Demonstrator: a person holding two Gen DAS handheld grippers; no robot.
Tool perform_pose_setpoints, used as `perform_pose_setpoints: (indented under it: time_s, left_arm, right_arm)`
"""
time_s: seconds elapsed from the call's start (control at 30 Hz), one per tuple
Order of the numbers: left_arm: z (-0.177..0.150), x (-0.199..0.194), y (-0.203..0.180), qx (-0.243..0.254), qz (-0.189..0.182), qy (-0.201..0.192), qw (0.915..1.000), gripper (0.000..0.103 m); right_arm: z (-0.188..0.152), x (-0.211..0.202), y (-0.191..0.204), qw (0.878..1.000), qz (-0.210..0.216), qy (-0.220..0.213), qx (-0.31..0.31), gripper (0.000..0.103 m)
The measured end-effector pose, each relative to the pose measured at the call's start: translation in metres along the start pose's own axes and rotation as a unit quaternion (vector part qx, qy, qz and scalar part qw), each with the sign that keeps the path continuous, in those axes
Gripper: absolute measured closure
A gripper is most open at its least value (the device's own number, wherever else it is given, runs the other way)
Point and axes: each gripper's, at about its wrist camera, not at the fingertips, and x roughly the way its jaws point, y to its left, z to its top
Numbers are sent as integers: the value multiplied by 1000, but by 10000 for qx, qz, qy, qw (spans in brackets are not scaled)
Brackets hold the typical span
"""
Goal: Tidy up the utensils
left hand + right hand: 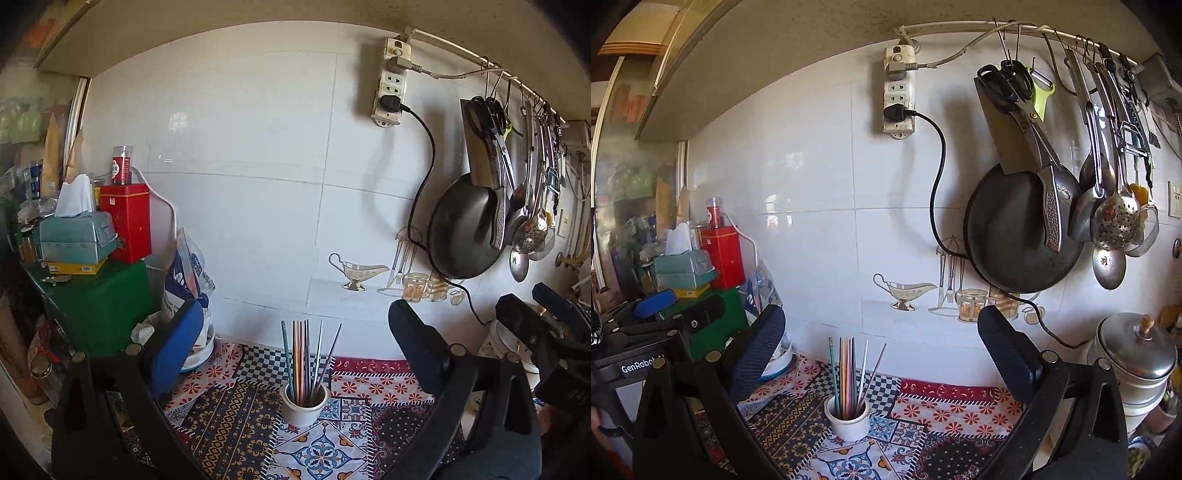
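Item: chopsticks (307, 360) standing upright (slightly fanned) in white cup (305, 403) on table (317, 452). We are holding left claw (295, 332) and right claw (881, 339) wide open, empty; cup lying ahead, centred for left.

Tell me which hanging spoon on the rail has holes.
The slotted spoon, its round bowl dotted with holes; the ladle hanging just below it is solid.

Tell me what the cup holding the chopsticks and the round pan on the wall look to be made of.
Cup: likely glazed ceramic; white, thick-rimmed, softly shiny.
Chopsticks: thin; the grey ones look like metal, the coloured ones could be coated metal or plastic.
Pan: dark, dull metal, possibly iron or steel.
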Motion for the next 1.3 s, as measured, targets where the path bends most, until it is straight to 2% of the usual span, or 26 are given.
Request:
perform_pose_setpoints:
  time_s: [1.3]
  left_arm:
    - [2,-2,-5,87,-78,-57,9999,2]
  right_arm:
    - [-1,0,0,10000,-89,15,43,0]
